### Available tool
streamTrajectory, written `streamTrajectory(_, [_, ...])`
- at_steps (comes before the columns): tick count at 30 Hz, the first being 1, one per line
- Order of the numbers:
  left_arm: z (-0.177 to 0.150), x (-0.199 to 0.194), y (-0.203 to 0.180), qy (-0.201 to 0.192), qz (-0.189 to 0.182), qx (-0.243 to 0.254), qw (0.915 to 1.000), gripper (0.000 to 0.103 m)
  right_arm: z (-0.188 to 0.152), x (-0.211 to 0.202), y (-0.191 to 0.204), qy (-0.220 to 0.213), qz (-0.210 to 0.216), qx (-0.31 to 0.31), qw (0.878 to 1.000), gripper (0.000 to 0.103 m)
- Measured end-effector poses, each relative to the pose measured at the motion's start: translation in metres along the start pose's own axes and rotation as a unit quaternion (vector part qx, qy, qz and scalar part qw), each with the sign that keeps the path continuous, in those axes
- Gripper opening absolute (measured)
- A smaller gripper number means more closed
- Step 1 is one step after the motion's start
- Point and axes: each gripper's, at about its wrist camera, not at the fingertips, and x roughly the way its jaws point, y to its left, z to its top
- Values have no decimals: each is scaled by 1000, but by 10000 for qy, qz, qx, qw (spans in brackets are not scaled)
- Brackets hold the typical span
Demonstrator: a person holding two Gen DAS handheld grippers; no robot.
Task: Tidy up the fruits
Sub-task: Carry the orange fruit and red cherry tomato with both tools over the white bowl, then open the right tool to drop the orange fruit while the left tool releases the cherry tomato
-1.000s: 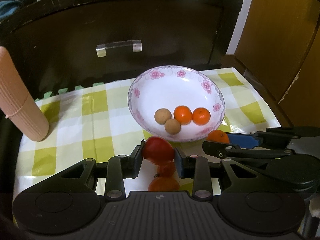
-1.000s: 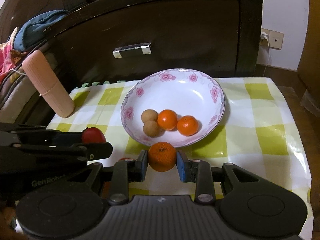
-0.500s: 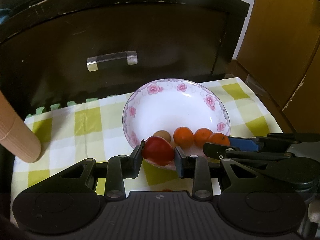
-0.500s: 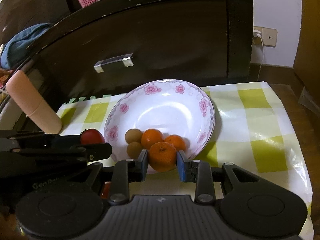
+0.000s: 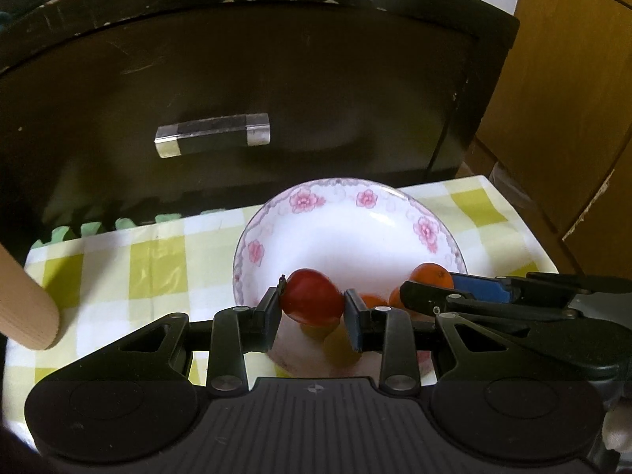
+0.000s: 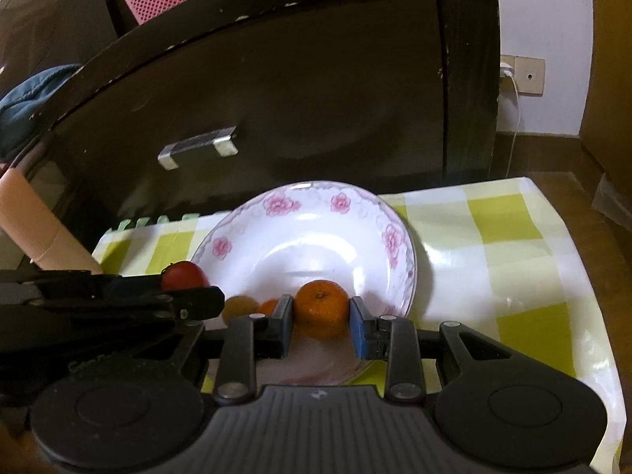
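**Both claws carry fruit over the flowered bowl**

The left gripper [image 5: 312, 308] is clamped on a glossy red tomato-like fruit [image 5: 313, 302], its two pads pressing the fruit's sides. The fruit hangs over the near part of the white ceramic bowl with pink flower rim [image 5: 300, 202], which lies straight ahead of and under the claw.

The right gripper [image 6: 320, 316] is clamped on a round orange mandarin [image 6: 322, 308], also above the bowl's near part. Just left of its pads, inside the bowl, sit a brownish round fruit [image 6: 239, 307] and part of a smaller orange fruit [image 6: 269, 306].

The bowl rests on a yellow-and-white checked tablecloth [image 6: 505, 245]. Beyond both claws stands a dark wooden cabinet with a clear handle [image 5: 213, 134].
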Motion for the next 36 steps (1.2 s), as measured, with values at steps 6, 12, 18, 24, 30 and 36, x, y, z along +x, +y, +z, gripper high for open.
streamTrajectory(6, [2,15,5,43,-53,-138,9999,41,6,7,-6,-177,33,22,9998,30])
streamTrajectory(12, [2,29,5,100,-43,-178,9998,41,10,14,-12,-278,62,5,9996,30])
streamTrajectory(18, [2,38,10,97,10,-263,9996,41,13,25,-14,-282,101,10,9996,30])
streamTrajectory(24, [0,46,12,148,52,-329,9993,42,16,35,-13,-273,63,-77,9996,31])
streamTrajectory(30, [-1,47,5,81,33,-211,9997,65,17,38,-22,-223,155,165,9995,33])
streamTrajectory(36, [-3,36,-9,-128,157,159,9997,68,20,27,-11,-440,282,-19,9986,35])
